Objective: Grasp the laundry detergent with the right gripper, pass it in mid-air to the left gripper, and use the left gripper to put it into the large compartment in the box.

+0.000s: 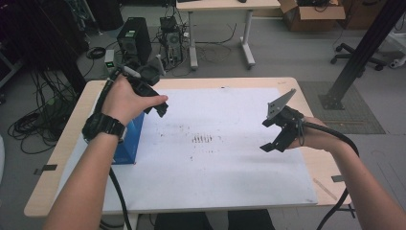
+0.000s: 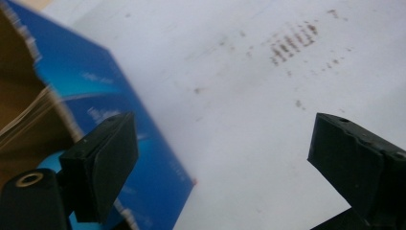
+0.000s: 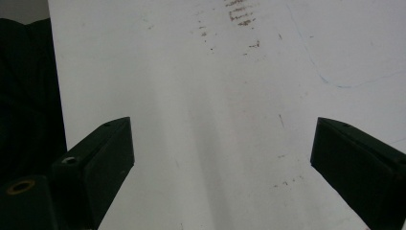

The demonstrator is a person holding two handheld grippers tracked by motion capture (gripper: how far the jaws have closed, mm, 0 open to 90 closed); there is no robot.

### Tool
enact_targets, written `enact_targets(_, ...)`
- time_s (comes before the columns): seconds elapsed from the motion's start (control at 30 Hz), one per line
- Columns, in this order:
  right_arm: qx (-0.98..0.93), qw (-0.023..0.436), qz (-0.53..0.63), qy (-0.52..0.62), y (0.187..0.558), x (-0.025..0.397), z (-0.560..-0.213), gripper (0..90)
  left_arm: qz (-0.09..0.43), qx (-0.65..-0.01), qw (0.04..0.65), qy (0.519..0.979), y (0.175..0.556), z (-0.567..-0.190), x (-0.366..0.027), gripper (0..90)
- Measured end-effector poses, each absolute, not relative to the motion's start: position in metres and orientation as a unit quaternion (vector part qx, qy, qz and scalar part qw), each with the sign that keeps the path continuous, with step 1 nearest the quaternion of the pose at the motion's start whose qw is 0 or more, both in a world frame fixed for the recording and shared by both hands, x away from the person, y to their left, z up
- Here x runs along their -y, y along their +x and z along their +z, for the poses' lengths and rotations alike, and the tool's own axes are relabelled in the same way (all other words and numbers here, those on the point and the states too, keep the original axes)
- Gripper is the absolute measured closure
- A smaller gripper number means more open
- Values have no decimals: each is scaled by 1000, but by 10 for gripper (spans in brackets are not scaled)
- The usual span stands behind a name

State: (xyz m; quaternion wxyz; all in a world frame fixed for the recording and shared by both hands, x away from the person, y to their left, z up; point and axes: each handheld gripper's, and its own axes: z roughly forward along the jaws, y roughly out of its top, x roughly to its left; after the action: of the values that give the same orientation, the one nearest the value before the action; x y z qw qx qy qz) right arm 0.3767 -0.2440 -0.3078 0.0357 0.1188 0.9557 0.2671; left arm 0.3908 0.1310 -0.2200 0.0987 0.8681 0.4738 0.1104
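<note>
From the high view, one blue box (image 1: 128,141) is standing on the left part of the counter (image 1: 306,91), on the white sheet (image 1: 230,158) that is covering most of the top. The person's left forearm and watch are crossing in front of the box, so only its right face and lower corner are showing. The left tool (image 1: 154,98) is hovering just above and beside the box's upper end, its jaws partly hidden by the hand (image 1: 125,99) that is gripping it. The right tool (image 1: 271,135) is hovering over the right half of the sheet, well apart from the box, with its jaws spread and nothing between them. A patch of dark smudges (image 1: 202,139) is lying between the two tools.

In the left gripper view, the two black jaws are standing wide apart and holding nothing. The blue box (image 2: 95,91) is running off the left edge and is blurred; its printed lettering is too soft to read. A brown cardboard inside is showing at its far left. The left jaw is overlapping the box's blue face, though whether it is touching cannot be told. The smudges (image 2: 292,43) are sitting at upper right.

In the right gripper view, the two jaws are again spread wide over bare white sheet (image 3: 215,120), gripping nothing. Something dark is filling the left edge, too dim to identify. A thin blue pen line (image 3: 335,84) is curving at right.
</note>
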Motion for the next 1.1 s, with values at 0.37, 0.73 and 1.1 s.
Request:
enact_targets(0.37,-953,21,278,117,376,248,-304,30,81,-393,113,909,381,-241,-83,55)
enact_targets(0.73,-954,17,277,115,373,250,-304,27,68,-372,118,918,380,-252,-68,48)
enact_targets(1.1,-955,16,276,110,372,246,-304,27,66,-371,116,919,377,-254,-68,48)
